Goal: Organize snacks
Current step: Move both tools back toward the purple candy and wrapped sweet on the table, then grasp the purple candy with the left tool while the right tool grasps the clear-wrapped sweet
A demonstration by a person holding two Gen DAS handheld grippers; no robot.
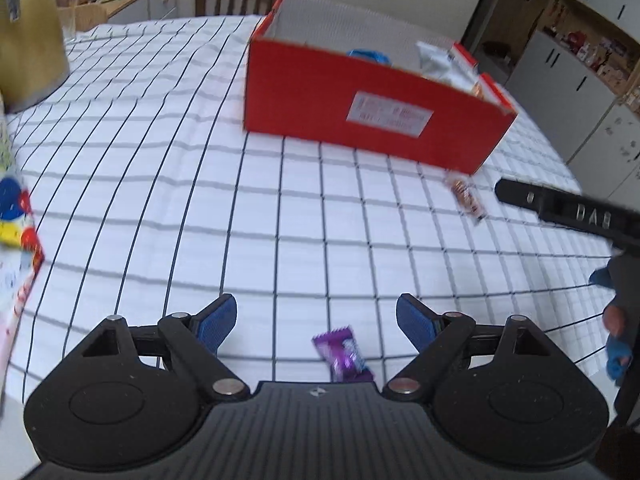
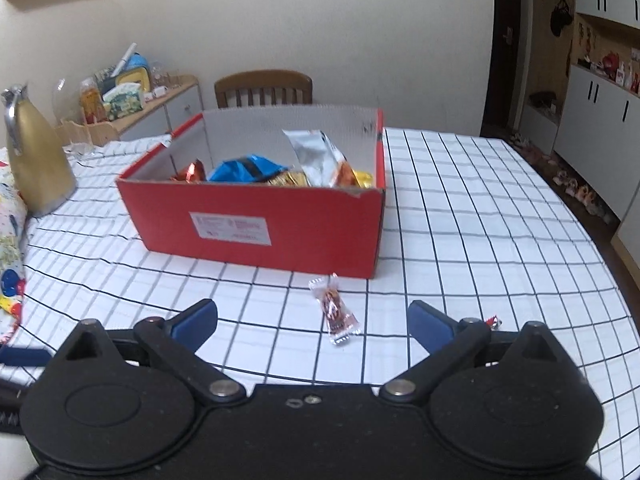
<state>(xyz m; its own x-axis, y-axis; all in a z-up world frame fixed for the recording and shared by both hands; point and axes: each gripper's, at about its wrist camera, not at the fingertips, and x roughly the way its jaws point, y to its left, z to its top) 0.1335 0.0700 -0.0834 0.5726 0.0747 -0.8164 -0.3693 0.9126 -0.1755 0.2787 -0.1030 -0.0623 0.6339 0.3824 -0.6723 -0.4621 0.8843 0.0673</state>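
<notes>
A red cardboard box (image 1: 376, 116) (image 2: 256, 228) stands on the checked tablecloth and holds several snack packets (image 2: 280, 166). A purple candy wrapper (image 1: 343, 354) lies on the cloth between my left gripper's (image 1: 316, 322) open jaws, close to the gripper body. A small brown candy in a clear wrapper (image 2: 335, 310) (image 1: 466, 196) lies in front of the box's near right corner, just ahead of my right gripper (image 2: 314, 322), which is open and empty. Another small wrapper tip (image 2: 494, 322) peeks out behind the right finger. The right gripper's body (image 1: 568, 210) shows in the left wrist view.
A gold thermos jug (image 2: 34, 164) (image 1: 28, 36) stands at the table's left. A colourful snack bag (image 1: 16, 216) (image 2: 10, 272) lies at the left edge. A wooden chair (image 2: 264, 88) stands behind the table. A side cabinet (image 2: 160, 104) with clutter is at the back left; cupboards (image 2: 600, 112) are at the right.
</notes>
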